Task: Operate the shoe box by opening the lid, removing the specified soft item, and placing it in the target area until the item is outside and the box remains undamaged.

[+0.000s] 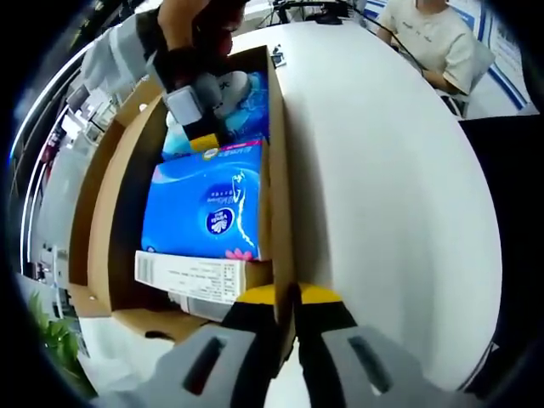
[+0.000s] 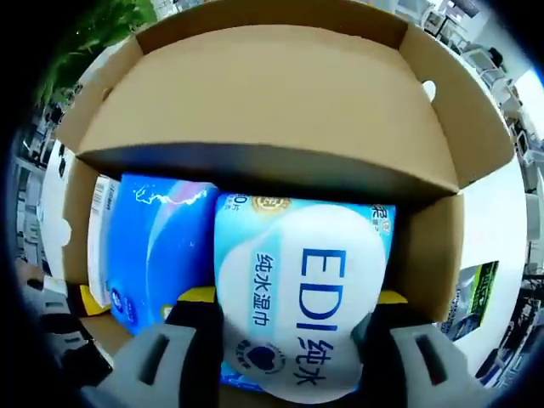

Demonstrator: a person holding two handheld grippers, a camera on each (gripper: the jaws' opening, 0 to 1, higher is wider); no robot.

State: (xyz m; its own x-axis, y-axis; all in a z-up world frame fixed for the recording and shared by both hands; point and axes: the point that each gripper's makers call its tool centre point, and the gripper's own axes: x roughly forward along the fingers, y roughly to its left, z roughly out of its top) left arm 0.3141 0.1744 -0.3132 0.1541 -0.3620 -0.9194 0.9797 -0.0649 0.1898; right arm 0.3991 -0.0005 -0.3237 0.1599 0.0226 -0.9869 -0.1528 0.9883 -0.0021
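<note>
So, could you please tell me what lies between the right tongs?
In the right gripper view, the white-and-blue EDI wet wipes pack sits between the right tongs, inside the open cardboard shoe box, beside a blue tissue pack.

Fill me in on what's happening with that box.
A person works an open cardboard box on a white table with two claws. The left claw pinches the box's side wall, steadying it. The right claw is down inside, its jaws on either side of a wet-wipes pack beside a blue tissue pack. Nothing is out yet.
</note>
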